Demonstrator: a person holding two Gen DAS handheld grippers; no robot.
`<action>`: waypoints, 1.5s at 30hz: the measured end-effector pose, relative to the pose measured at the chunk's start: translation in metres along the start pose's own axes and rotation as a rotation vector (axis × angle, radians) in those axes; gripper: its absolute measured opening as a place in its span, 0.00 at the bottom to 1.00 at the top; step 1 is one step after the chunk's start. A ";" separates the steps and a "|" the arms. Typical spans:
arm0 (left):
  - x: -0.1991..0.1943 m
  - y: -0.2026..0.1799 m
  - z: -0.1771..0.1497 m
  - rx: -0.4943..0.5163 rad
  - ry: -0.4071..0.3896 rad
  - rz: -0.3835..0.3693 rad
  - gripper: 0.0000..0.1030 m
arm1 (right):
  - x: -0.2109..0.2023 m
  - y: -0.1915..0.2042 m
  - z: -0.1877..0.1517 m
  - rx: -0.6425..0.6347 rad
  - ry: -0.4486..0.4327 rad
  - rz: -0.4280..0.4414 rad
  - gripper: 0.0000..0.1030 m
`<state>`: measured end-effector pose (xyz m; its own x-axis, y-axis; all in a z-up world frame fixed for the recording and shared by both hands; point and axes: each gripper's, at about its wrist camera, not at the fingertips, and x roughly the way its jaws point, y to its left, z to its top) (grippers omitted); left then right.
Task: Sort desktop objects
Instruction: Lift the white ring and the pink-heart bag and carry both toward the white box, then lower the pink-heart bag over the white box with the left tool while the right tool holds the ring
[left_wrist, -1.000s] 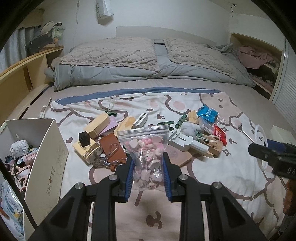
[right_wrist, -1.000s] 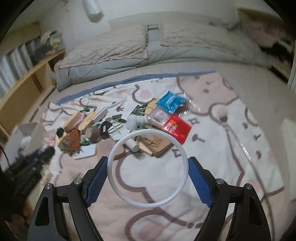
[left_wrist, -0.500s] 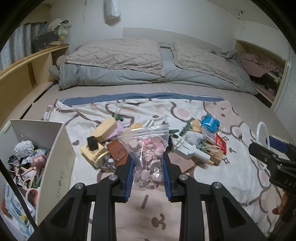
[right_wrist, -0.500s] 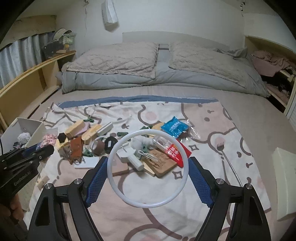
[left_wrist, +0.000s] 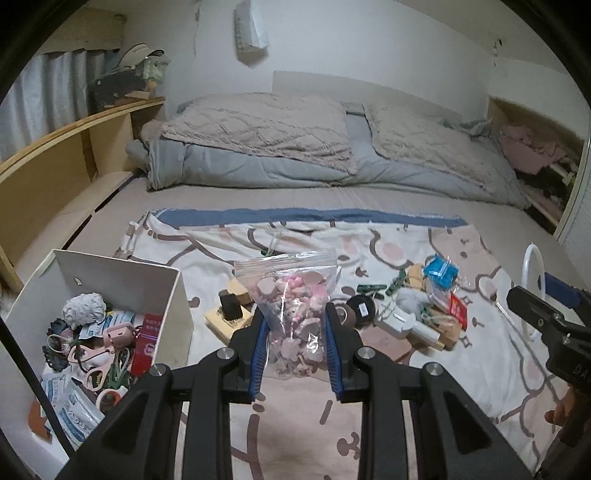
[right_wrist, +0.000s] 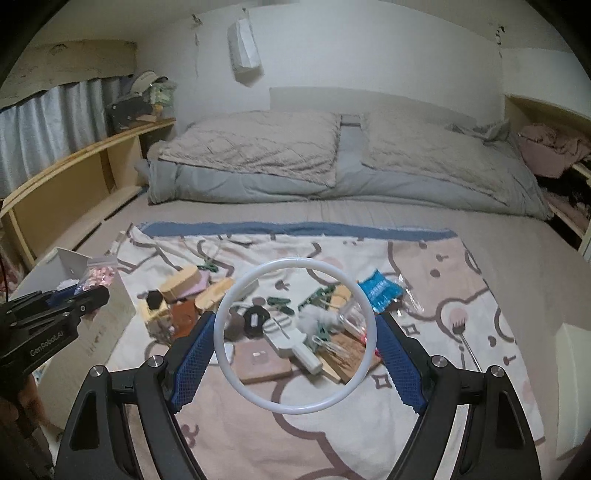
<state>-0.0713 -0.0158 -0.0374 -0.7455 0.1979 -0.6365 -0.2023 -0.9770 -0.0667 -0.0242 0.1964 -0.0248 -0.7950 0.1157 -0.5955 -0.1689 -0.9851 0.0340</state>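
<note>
Our left gripper (left_wrist: 294, 345) pinches the bag (left_wrist: 295, 314) by its lower half; it is soft, light and lumpy, standing upright with the zip seal at twelve o'clock. Our right gripper (right_wrist: 295, 354) clamps the ring (right_wrist: 295, 336) across its width; we judge it stiff, light, slippery. At ten o'clock waits the box (left_wrist: 110, 273).

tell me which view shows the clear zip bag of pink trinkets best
The left wrist view: the clear zip bag of pink trinkets fills the centre, pinched between the left gripper pads. The right wrist view shows only its top, small at the far left, above the white storage box.
</note>
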 end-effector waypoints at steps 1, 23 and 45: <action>-0.003 0.003 0.001 -0.003 -0.007 -0.008 0.27 | -0.001 0.003 0.003 -0.004 -0.008 0.004 0.82; -0.041 0.071 0.029 -0.087 -0.053 0.074 0.27 | -0.012 0.047 0.025 -0.042 -0.069 0.080 0.82; -0.067 0.185 0.030 -0.141 -0.074 0.263 0.27 | -0.015 0.090 0.025 -0.114 -0.060 0.187 0.82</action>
<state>-0.0778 -0.2072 0.0154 -0.8056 -0.0627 -0.5891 0.0899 -0.9958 -0.0170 -0.0421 0.1088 0.0078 -0.8402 -0.0658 -0.5383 0.0485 -0.9978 0.0462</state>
